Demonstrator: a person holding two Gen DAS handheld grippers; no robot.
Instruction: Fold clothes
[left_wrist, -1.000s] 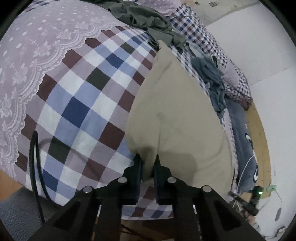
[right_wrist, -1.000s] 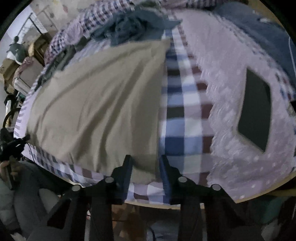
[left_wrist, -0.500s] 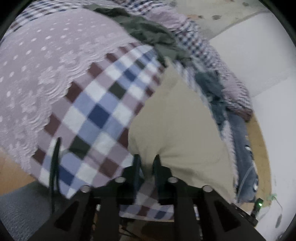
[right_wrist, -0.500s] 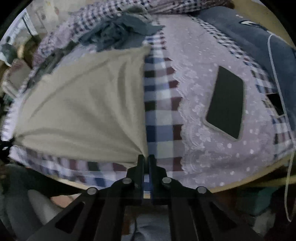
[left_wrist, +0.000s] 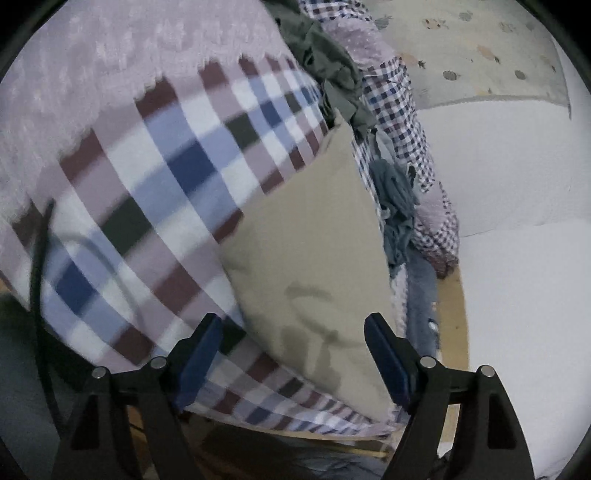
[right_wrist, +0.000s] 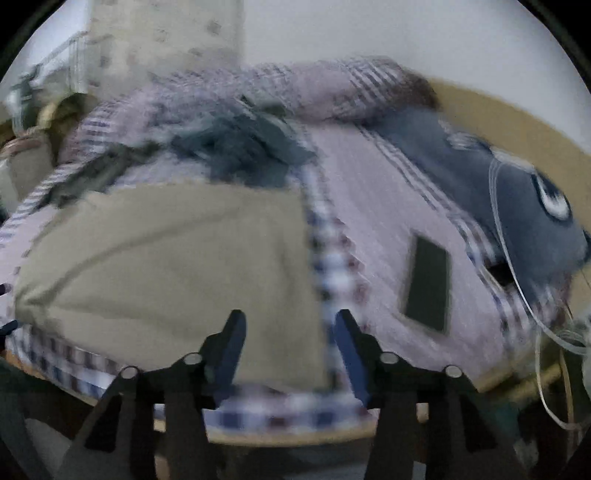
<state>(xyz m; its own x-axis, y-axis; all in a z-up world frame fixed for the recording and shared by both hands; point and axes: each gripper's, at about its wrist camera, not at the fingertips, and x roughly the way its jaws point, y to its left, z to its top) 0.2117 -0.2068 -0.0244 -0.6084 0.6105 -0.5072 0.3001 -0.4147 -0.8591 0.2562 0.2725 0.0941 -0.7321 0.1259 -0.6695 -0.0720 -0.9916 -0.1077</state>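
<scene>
**A:** Status on the fold?

**B:** The beige garment (left_wrist: 314, 258) lies flat on the checked bedspread (left_wrist: 155, 177), near edge running along the bed edge. It reads as one smooth rectangle. I can't tell whether it's a single layer or already doubled. So it fits either a piece spread for folding or one just laid down after a fold.

**A:** Grippers?

**B:** The left gripper (left_wrist: 293, 347) is spread wide and holds nothing. Its fingers straddle the garment's near left corner without touching it, as far as I can see. The right gripper (right_wrist: 290, 343) is also released, at a moderate gap and empty, over the near right corner where beige meets the check. The right view is motion-blurred, so contact there isn't certain.

**A:** What does good look like here?

**B:** In my judgement:
- Any pinch should take cloth only, right at the corners, and not bite the bedspread under it.
- Both sides should stay level so the edge stays straight.
- There's a shallow crease near the left corner. I'd smooth it before it gets folded in.

**A:** Clutter?

**B:** A grey-blue heap (right_wrist: 243, 147) and an olive heap (left_wrist: 328, 70) sit at the garment's far end. A dark flat slab (right_wrist: 426, 280) lies to the right on the lace, clear of the garment.
</scene>
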